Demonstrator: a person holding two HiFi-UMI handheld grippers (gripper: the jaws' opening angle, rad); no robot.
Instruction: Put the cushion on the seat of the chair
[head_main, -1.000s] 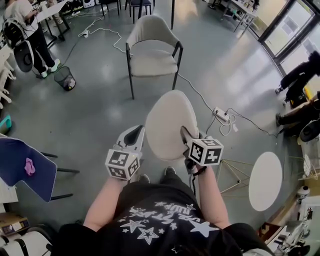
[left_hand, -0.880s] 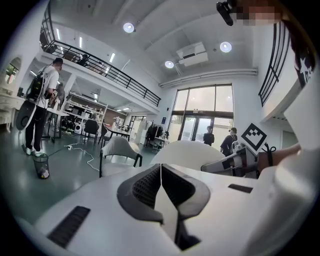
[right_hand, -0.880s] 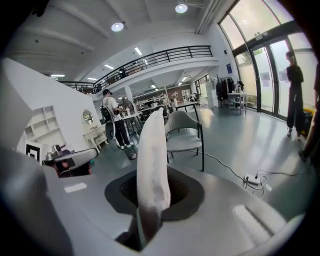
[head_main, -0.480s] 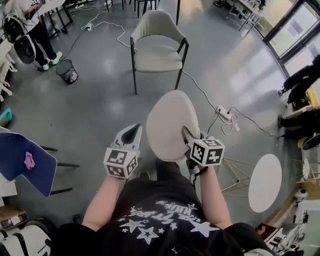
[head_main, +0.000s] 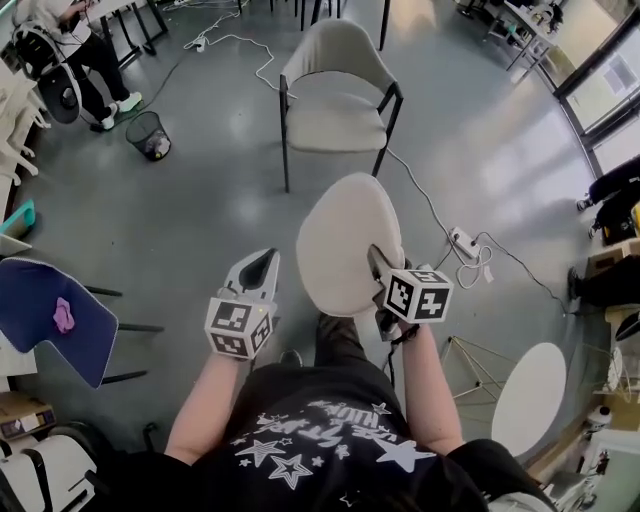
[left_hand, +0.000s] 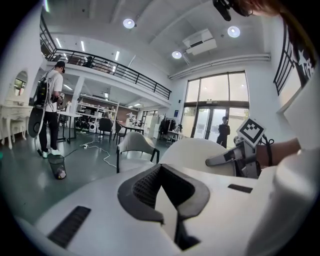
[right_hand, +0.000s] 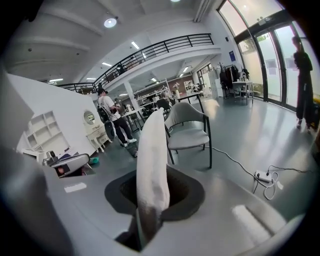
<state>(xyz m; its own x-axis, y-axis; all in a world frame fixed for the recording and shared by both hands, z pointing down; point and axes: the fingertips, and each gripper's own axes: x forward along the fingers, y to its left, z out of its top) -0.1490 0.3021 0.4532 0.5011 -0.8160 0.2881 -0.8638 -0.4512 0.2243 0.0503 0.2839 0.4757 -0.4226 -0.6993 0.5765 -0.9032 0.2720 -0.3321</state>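
Note:
An oval cream cushion (head_main: 343, 243) hangs on edge in front of the person, above the grey floor. My right gripper (head_main: 380, 264) is shut on its right rim. In the right gripper view the cushion (right_hand: 152, 160) stands edge-on between the dark pads of my right gripper (right_hand: 151, 202). My left gripper (head_main: 257, 270) floats to the left of the cushion, apart from it, its jaws together with nothing in them. The beige chair (head_main: 336, 122) with black legs stands ahead, its seat bare. It also shows in the left gripper view as the chair (left_hand: 133, 145) and beyond the cushion as the chair (right_hand: 188, 136).
A white cable runs past the chair to a power strip (head_main: 466, 243) on the floor at the right. A wire bin (head_main: 150, 135) and a standing person (head_main: 75, 40) are at the upper left. A blue chair (head_main: 55, 325) stands left, a round white table (head_main: 527, 398) lower right.
Both grippers and the cushion have moved forward toward the chair, which now sits lower and nearer in the head view. The right gripper's hold on the cushion is unchanged.

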